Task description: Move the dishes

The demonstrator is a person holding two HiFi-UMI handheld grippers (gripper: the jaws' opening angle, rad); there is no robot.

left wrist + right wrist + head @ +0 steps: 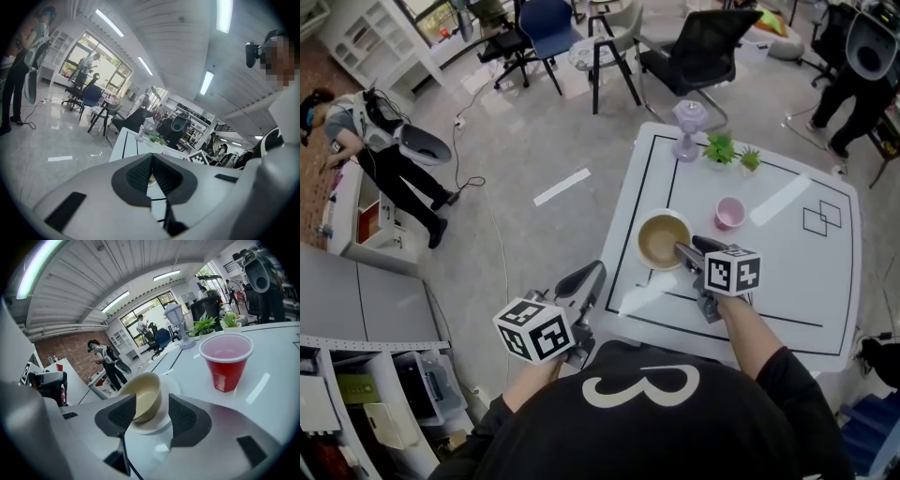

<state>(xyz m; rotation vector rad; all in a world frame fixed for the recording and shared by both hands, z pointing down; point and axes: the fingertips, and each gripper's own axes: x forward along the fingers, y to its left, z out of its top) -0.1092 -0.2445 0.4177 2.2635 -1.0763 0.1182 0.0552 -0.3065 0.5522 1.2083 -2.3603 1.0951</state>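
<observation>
- We see the bowl (662,240) (144,400) near the left edge of the table (787,272). It is tan, round and deep, looks empty, and stands upright on a white plate (161,420).
- The plate is wider than the bowl's foot and lies flat on the table.
- The right gripper (689,248) (152,401) reaches the bowl from the near side, pointing downward. Its jaws stand partly apart with the bowl's near side between them.
- In the right gripper view the left pad overlaps the bowl's wall, and we cannot tell if it touches. The right pad stands clear of the bowl, over the plate's rim. We see no grip on it.
- The left gripper (592,274) (151,161) hangs off the table's left edge, over the floor. Its pads meet, with nothing between them.
- A red cup (729,213) (226,363) stands just beyond the bowl, to its right, apart from it.
- Further back a lamp (689,129) and two small plants (720,148) stand near the far edge.
- The table carries black lines and two overlapping squares (821,218).
- For writing, we can read only a white "3" (639,384) on the person's black shirt (675,431). The cube (732,270) on each gripper shows square black-and-white markers.
</observation>
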